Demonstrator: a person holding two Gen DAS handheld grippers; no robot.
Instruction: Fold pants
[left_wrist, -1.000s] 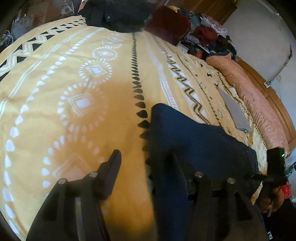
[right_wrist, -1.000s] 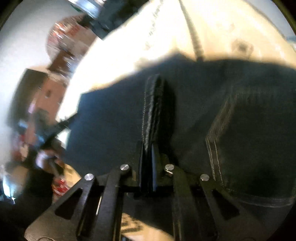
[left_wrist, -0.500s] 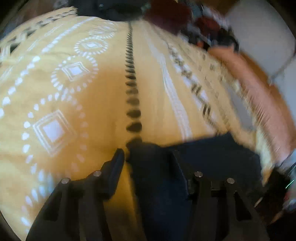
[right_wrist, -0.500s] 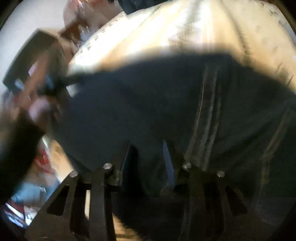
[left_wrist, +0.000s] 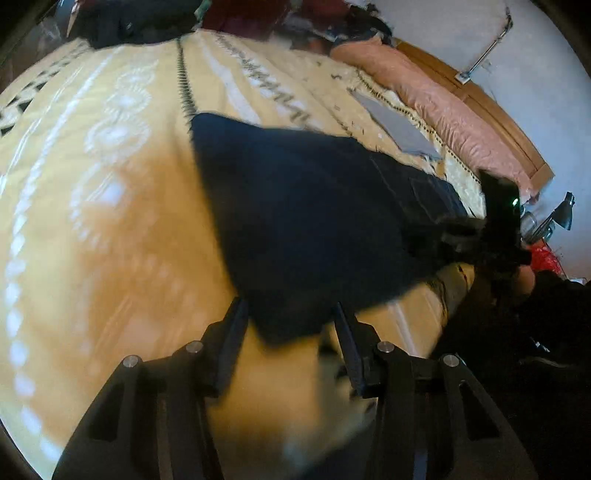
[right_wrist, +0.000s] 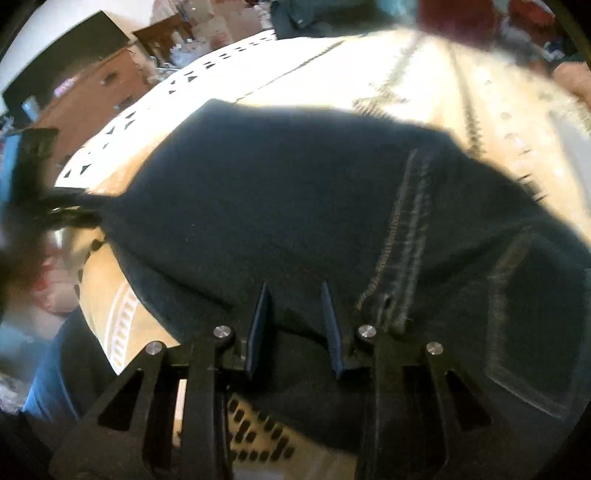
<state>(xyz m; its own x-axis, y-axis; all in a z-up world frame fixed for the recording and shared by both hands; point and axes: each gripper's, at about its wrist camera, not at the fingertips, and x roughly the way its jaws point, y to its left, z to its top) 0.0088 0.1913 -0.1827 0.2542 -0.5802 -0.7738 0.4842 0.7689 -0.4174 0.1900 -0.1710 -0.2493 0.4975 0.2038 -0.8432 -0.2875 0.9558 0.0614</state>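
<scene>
Dark blue denim pants (left_wrist: 314, 206) lie spread on a yellow patterned bedcover (left_wrist: 110, 221). My left gripper (left_wrist: 290, 317) hangs over their near corner, jaws closing. The corner sits between the fingers, but the pads do not press it. In the right wrist view the pants (right_wrist: 295, 184) fill the middle, with a stitched seam (right_wrist: 402, 236) and a back pocket to its right. My right gripper (right_wrist: 295, 295) hovers just above the denim, jaws opening, holding nothing. The left view shows the right gripper (left_wrist: 498, 221) at the pants' far right end.
A pink bolster (left_wrist: 443, 110) and a wooden bed rail run along the far right side. A grey cloth (left_wrist: 399, 125) lies beside it. Piled clothes (left_wrist: 258, 14) sit at the far end. A brown cabinet (right_wrist: 92, 96) stands beyond the bed's left edge.
My right gripper has let go of the denim fold it was shut on, and its jaws now stand apart. The left gripper has shifted along the pants' edge and narrowed slightly.
</scene>
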